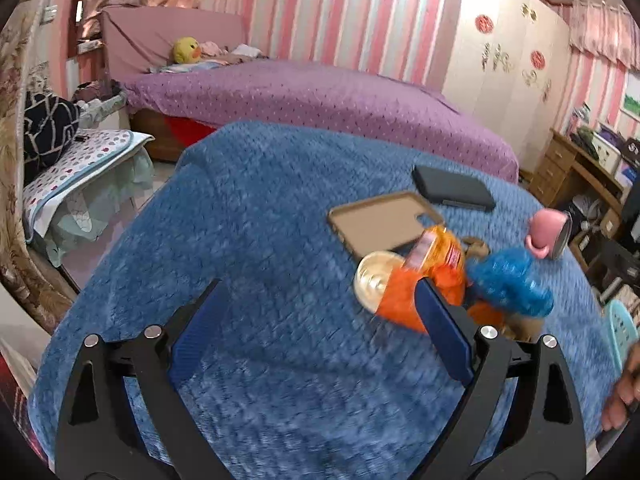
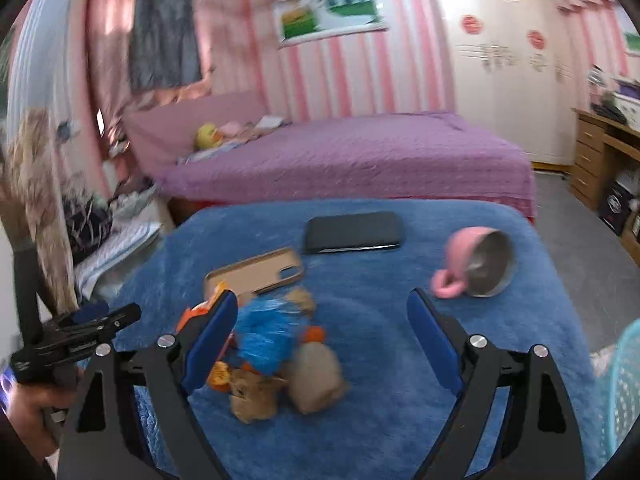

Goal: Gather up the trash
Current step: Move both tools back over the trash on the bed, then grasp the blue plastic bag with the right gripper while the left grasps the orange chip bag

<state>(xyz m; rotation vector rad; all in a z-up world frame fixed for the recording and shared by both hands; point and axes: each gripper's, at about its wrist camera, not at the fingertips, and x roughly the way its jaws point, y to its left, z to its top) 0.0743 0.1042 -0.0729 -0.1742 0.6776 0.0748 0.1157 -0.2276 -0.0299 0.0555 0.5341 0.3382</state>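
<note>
Nothing is held by either hand-held gripper, so collection appears not yet begun. The right hand-held gripper (image 2: 318, 320) is spread wide over the trash pile (image 2: 276, 356), with the blue wrapper (image 2: 266, 338) just inside its left finger. The left hand-held gripper (image 1: 320, 312) is likewise wide, the orange snack bag (image 1: 424, 280) lying beside its right fingertip, towards the blue-covered desk's (image 1: 248, 208) right edge. A turquoise basket (image 2: 624, 384) is seen past that edge

One black phone (image 2: 353, 232), one tan phone case (image 2: 256, 271), one pink cup (image 2: 476, 262), several blurred wrappers (image 2: 264, 336).

L claw (image 1: 320, 300) & R claw (image 2: 320, 312) both spread wide.
</note>
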